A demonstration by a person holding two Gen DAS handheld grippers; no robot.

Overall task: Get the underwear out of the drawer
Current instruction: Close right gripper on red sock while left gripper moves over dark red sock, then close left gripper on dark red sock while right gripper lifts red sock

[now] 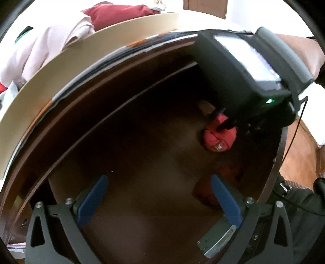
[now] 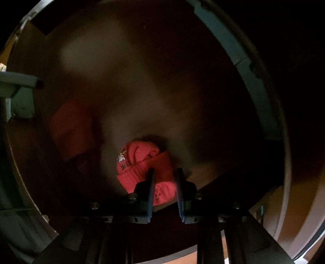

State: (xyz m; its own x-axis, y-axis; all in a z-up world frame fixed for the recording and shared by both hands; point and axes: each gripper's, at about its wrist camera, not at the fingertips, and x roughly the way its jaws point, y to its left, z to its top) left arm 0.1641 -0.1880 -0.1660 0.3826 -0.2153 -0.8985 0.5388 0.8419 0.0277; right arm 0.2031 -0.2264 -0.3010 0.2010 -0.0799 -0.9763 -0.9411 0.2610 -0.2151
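Dark brown wood fills both views: the floor of an open drawer (image 1: 142, 162), seen from above. Nearest the lens in the left wrist view, the left gripper (image 1: 160, 197) is held with its blue pads (image 1: 92, 200) spread wide and nothing between them, poised over bare drawer floor at lower centre. Farther in, at centre right of that frame, the right gripper (image 1: 223, 123) is seen plunged into the drawer, its tips sunk into a bunched piece of pink underwear (image 1: 219, 140). In the right wrist view, the right gripper (image 2: 165, 176) at lower centre is shown drawn narrow around a fold of the same underwear (image 2: 142, 162), which bears a small printed motif; fabric fills the gap and the pads appear to press on it. The garment is seen resting on the drawer floor, not yet lifted. Beyond the drawer's pale front edge (image 1: 91, 46), at the upper left of the left view, a pink cloth (image 1: 40, 50) and a red cushion (image 1: 119, 14) are visible. By this evidence the drawer has been opened and the garment grasped; lifting it clear remains to be done.
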